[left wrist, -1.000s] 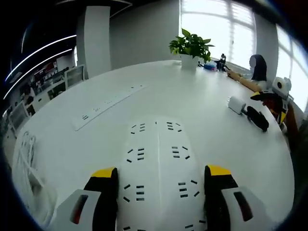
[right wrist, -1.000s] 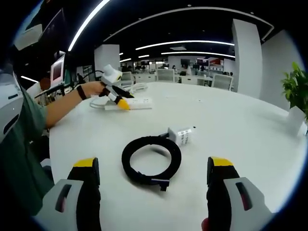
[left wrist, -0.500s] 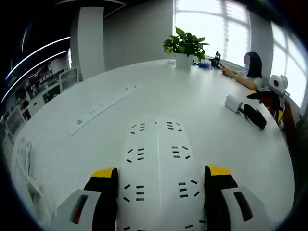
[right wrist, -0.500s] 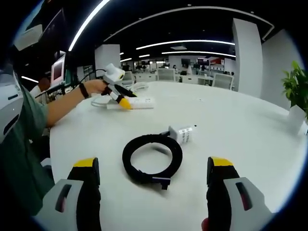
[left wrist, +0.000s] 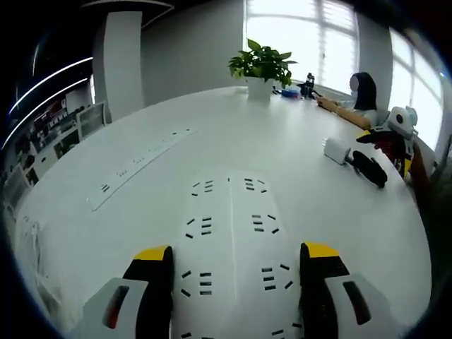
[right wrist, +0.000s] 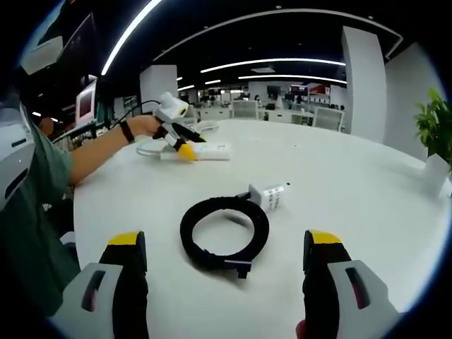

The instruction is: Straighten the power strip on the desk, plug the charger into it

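White desk [left wrist: 296, 176]: power strip [left wrist: 229, 247] clamped in left hand-held gripper [left wrist: 232, 263].

White round tabletop [right wrist: 353, 191] carrying a coiled black cable [right wrist: 224, 234] with its white charger [right wrist: 267, 195] at centre frame, a white power strip [right wrist: 205, 150] upper left, a potted plant [right wrist: 434, 141] at right edge.

Plenty of open tabletop [right wrist: 367, 191] around the coiled black cable [right wrist: 224, 234] and the white charger [right wrist: 268, 195] touching its far side, so either can be reached from any side. Over by the power strip [left wrist: 229, 247], the only clutter is a second long strip [left wrist: 138, 166] off to its left.
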Demonstrator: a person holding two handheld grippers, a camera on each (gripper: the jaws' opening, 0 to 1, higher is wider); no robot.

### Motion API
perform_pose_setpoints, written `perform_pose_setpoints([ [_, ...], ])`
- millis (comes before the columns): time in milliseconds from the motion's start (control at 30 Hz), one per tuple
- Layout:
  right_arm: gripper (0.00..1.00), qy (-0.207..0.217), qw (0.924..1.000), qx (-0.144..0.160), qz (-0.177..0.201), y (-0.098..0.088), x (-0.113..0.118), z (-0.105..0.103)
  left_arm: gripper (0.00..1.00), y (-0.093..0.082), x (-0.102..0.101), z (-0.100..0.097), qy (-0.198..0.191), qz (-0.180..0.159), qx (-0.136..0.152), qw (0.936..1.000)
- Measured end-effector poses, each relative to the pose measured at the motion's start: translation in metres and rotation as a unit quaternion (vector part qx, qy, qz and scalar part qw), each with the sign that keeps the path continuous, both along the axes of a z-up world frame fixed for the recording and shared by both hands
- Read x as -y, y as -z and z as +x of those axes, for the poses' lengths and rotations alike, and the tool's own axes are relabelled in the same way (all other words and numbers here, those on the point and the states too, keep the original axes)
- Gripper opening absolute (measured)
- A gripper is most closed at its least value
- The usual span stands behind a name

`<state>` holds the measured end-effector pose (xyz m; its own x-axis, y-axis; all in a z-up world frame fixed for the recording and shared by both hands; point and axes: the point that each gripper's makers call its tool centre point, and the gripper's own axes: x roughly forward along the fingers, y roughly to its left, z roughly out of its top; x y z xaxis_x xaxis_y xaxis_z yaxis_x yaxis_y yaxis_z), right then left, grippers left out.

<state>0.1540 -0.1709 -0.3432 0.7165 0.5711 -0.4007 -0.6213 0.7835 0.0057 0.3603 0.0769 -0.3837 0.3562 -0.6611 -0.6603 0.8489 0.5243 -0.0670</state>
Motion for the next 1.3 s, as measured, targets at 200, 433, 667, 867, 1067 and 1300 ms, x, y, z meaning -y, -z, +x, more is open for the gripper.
perform_pose_setpoints([
  [200,0.91,-0.001,1.0,-0.002,0.0,0.001,0.0,0.0,0.74,0.0,0.003,0.0,0.008,0.001,-0.001,1.0],
  [433,0.91,-0.002,1.0,-0.003,0.001,0.003,-0.002,0.0,0.74,0.0,0.007,0.002,0.016,0.002,-0.003,0.9999],
  [667,0.91,-0.003,1.0,-0.004,0.0,0.003,-0.002,0.0,0.75,0.0,0.013,0.001,0.025,-0.001,-0.003,0.9997],
  [867,0.91,-0.005,1.0,-0.005,0.0,0.003,-0.003,0.0,0.75,0.0,0.018,0.005,0.036,-0.004,-0.004,0.9994],
  [1067,0.91,-0.004,1.0,-0.005,0.0,0.004,-0.002,-0.001,0.75,0.0,0.022,0.007,0.04,-0.002,-0.005,0.9992],
  [1300,0.91,-0.003,1.0,-0.005,0.001,0.004,0.001,-0.001,0.75,0.0,0.028,0.006,0.047,0.002,-0.007,0.9989],
])
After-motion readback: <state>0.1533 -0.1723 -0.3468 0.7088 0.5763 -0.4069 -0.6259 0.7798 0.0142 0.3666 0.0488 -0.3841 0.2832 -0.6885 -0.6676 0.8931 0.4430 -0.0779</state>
